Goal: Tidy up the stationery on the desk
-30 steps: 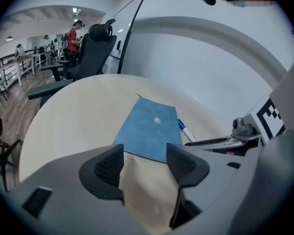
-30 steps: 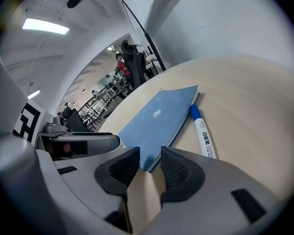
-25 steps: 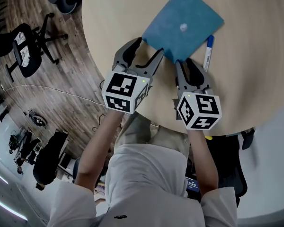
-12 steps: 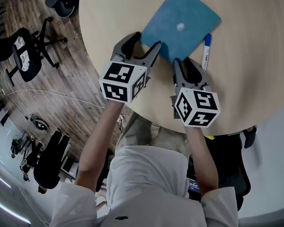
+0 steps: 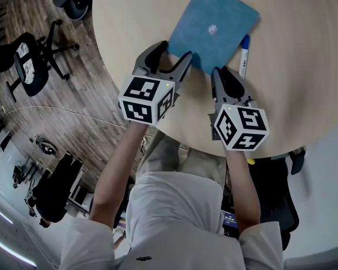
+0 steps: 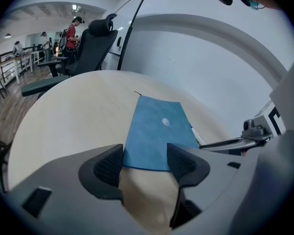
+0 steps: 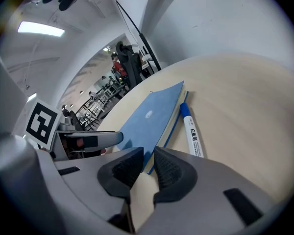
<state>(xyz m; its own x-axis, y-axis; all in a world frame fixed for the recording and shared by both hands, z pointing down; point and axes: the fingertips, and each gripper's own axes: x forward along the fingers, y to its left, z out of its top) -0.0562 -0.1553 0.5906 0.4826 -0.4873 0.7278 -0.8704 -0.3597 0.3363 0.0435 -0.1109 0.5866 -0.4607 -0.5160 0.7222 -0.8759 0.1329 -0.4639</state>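
— Notebook (image 5: 214, 30) first: where does it lie?
— Flat on the round pale desk (image 5: 304, 94), blue cover up, with a small pale mark near the cover's middle; it is turned cornerwise, one corner pointing at the person.
— And the pen (image 5: 244, 58)?
— White barrel, blue cap; it lies along the notebook's right-hand edge, just beside it; whether the two touch I can't tell.
— The left gripper (image 5: 173, 51)?
— Its jaws are spread wide at the notebook's near-left edge; in the left gripper view that edge runs across the gap just beyond the jaw tips, and bare desk shows between them.
— The right gripper (image 7: 146, 163)?
— Its jaws stand nearly together, with only a narrow slit between them; the notebook's near corner sits at the mouth of that slit, with the pen to the corner's right; whether the jaws touch the cover can't be told.
— Anything beyond the desk?
— Office chairs (image 5: 31, 61) on a wooden floor, well off to the notebook's left.
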